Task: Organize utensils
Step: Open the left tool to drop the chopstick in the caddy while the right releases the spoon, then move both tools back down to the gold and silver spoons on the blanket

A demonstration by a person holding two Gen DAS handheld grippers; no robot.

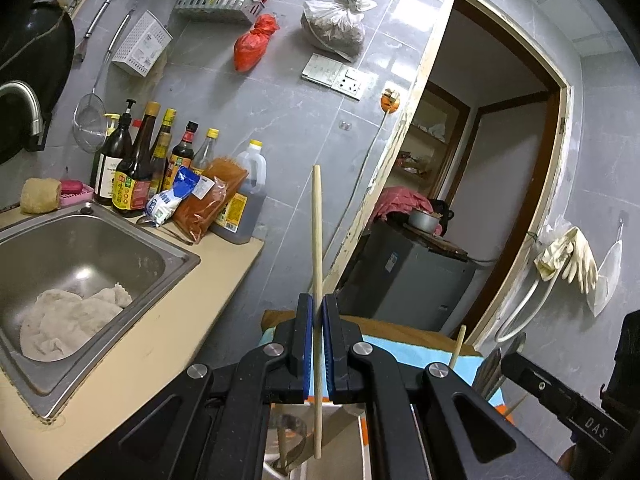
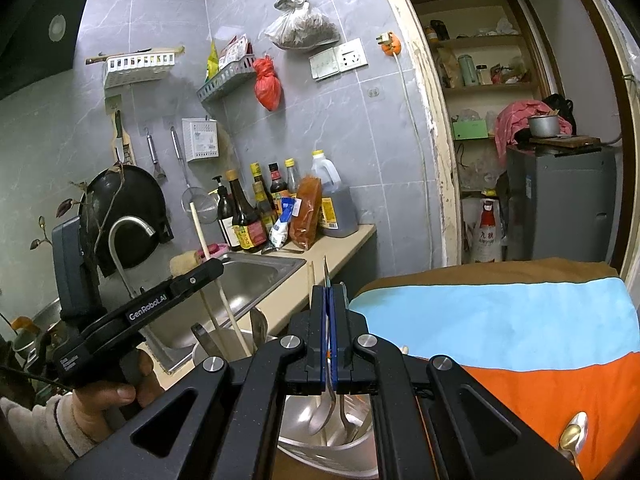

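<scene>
We find the left gripper [image 1: 319, 312] closed on a wooden chopstick [image 1: 316, 232], which stands nearly upright between its blue pads, its top well above the jaws and its lower end hanging over a steel bowl [image 2: 316, 446]. The right gripper [image 2: 329, 300] is clamped on the handle of a metal spoon [image 2: 323, 408], the spoon's head hanging down inside that same bowl, where other utensils lie. The bowl sits at the edge of a table covered by a blue and orange cloth [image 2: 500, 320], beside the sink [image 1: 92, 248]. A gold spoon [image 2: 573, 436] lies apart on the orange part of the cloth.
</scene>
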